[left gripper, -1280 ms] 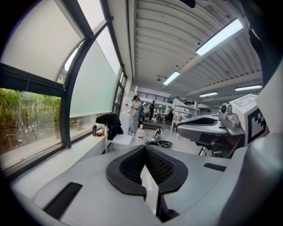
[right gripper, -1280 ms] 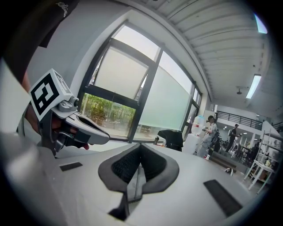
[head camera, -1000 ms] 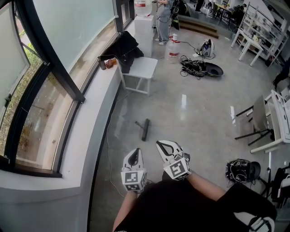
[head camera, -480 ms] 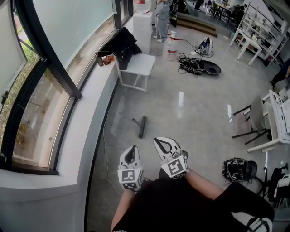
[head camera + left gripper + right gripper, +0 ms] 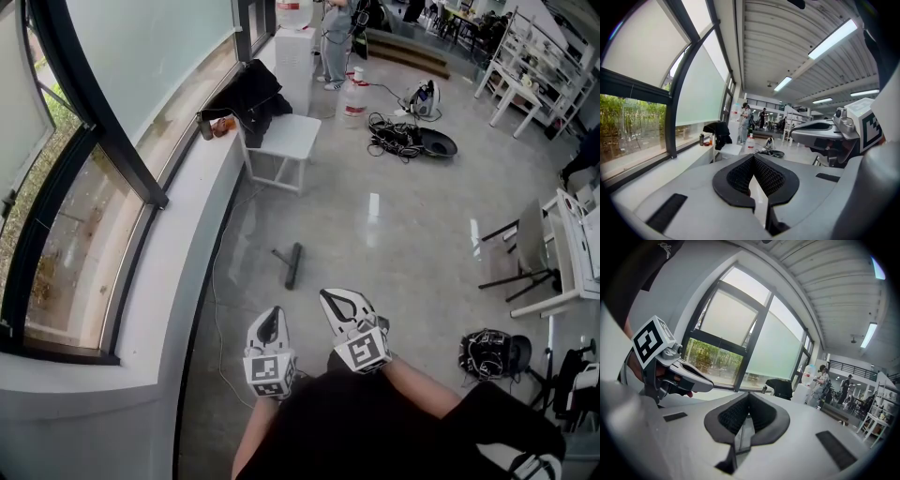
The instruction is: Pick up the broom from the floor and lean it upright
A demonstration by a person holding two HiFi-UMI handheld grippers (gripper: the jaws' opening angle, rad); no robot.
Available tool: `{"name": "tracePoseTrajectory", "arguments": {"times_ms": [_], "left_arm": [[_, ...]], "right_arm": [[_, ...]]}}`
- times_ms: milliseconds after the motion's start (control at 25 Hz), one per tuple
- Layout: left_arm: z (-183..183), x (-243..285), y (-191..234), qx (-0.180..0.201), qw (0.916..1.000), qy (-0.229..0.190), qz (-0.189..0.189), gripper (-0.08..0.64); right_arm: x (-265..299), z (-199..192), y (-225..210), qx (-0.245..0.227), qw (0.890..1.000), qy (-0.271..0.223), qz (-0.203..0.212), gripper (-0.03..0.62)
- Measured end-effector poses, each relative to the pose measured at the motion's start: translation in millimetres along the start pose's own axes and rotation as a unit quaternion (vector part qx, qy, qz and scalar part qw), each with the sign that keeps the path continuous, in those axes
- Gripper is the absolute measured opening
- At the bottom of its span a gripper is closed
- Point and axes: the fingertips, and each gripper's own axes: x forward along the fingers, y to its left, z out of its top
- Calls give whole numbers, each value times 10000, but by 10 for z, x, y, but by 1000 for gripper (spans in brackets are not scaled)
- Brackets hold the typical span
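The broom (image 5: 292, 265), a short dark bar with a stub of handle, lies flat on the grey floor beside the window ledge. Both grippers hang in front of my body, a good way short of it. My left gripper (image 5: 272, 321) is shut with nothing between its pads (image 5: 740, 174). My right gripper (image 5: 337, 302) is also shut and empty, its pads (image 5: 732, 414) meeting at the tip. Each gripper view looks level across the room and does not show the broom. In the left gripper view the right gripper (image 5: 820, 135) shows; in the right gripper view, the left gripper (image 5: 677, 376).
A curved white ledge (image 5: 178, 281) under the windows runs along the left, with a thin cable (image 5: 217, 309) on the floor beside it. Farther off stand a white stool (image 5: 286, 141) with a black jacket (image 5: 255, 94), a water jug (image 5: 354, 94), tangled cables (image 5: 398, 136) and a person (image 5: 336, 42). A chair (image 5: 534, 253) and black bag (image 5: 492, 352) are at right.
The head view has shifted slightly, so the floor scene sits a little higher and more to the left. The grippers and the broom have not moved.
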Motion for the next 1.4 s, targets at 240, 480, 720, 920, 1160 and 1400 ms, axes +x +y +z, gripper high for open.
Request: {"name": "tracePoseTrajectory", "arguments": {"times_ms": [240,480,720,920,1160,1400], "left_arm": [[58,71,-65,13,9998,11,-207,6],[302,16,-418,122,9996,83,-235,6],[425,620,-1166,189,9964,-116,-816,6],[412,1070,-1648,393,9917,-192,-1208,6],[338,946,-1485,349,9970,-109,-687,6],[294,734,-1055,225,9995,-15,-242,6]], "right_arm": [[-35,-37,-72,167,9997,90,-180,8],[-457,-131,-186,563,9982,134,-133,8],[-955,-486,-832,555,9955,229,-732,8],[-1223,-725,-1285,649,9910,125,-1168,8],[-1032,-656,-1259,1120,9907,-191,-754,8],[-634,-421,-1046,1380,9886,-425,-416,8]]}}
